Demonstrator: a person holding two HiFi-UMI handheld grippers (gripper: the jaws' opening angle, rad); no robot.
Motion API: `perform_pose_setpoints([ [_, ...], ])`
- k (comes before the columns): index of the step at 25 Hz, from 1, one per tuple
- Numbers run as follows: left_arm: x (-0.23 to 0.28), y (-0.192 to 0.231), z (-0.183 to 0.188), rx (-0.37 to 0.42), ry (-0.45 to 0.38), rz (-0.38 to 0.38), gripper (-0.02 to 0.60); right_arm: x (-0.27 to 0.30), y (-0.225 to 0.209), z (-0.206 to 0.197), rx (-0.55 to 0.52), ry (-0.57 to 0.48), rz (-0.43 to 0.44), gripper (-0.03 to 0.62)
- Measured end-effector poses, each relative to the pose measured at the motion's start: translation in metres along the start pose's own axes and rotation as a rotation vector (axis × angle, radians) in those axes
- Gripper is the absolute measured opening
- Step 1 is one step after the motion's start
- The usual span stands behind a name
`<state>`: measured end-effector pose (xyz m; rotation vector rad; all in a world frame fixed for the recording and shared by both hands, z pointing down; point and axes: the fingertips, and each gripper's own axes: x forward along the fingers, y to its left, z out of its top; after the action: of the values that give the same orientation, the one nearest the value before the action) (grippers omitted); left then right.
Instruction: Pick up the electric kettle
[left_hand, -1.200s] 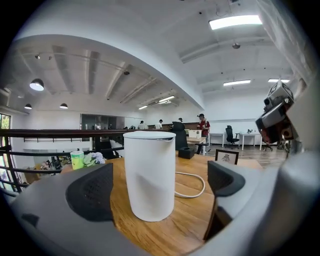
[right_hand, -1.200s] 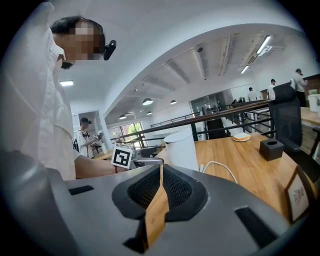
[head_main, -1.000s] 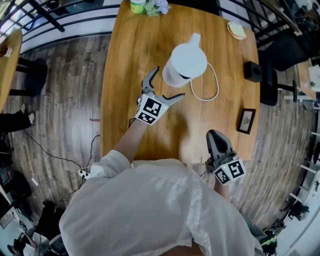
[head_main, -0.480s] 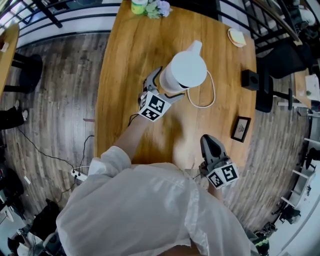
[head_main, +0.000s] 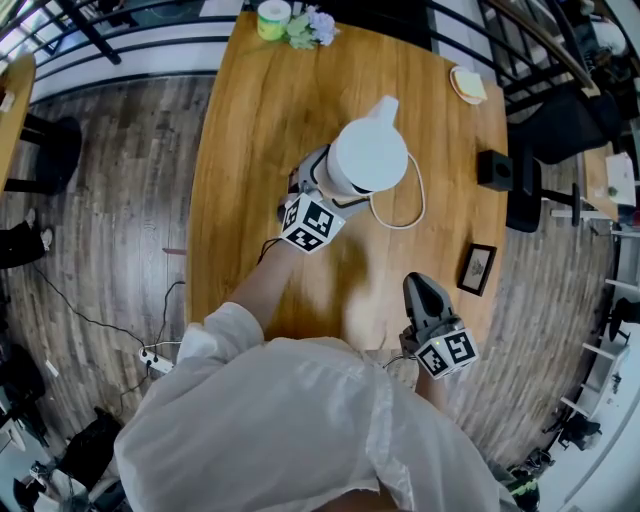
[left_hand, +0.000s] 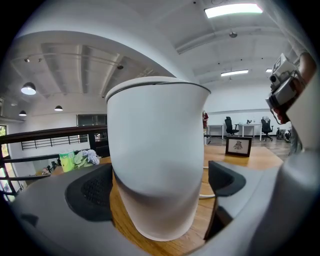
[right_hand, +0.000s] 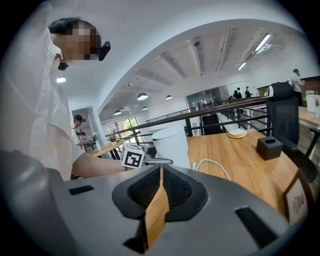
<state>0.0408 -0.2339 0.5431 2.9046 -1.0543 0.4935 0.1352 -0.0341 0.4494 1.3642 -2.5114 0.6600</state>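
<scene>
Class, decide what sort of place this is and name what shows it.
Probably an open-plan office: office chairs in the background, strip ceiling lights, and a black railing beside the wooden table.

The person wore a loose white shirt (head_main: 300, 420), creased across the back, which filled the head view from five to seven o'clock. Its left sleeve (head_main: 228, 335), at about eight o'clock, was short and bunched at the hem. The left gripper (head_main: 322, 190), just off centre toward twelve o'clock, was light grey and carried a white marker cube (head_main: 312, 222) printed with black squares. The right gripper (head_main: 418, 287), at four o'clock, was darker grey and tapered to a blunt tip, with a second marker cube (head_main: 448, 352) behind it. Seen close, the jaws were smooth grey plastic with black mesh-textured pads (left_hand: 92, 192), and the right shell had small rectangular slots (right_hand: 81, 190).
</scene>
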Motion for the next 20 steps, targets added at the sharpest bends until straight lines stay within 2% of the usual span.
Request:
perform_pose_setpoints([
  [5,0.006,0.005,-0.006,0.035,0.038,0.021,0.577,0.014,-0.052,0.017,-0.06,-0.003,-0.037,0.015],
  [9,0.007,0.006,-0.004,0.031,0.031,0.026,0.575,0.035,-0.091,0.039,-0.113,-0.02,-0.041,0.015],
  [20,0.003,0.006,-0.006,0.025,0.058,0.012,0.572,0.103,-0.121,0.068,-0.173,-0.079,0.038,0.015],
])
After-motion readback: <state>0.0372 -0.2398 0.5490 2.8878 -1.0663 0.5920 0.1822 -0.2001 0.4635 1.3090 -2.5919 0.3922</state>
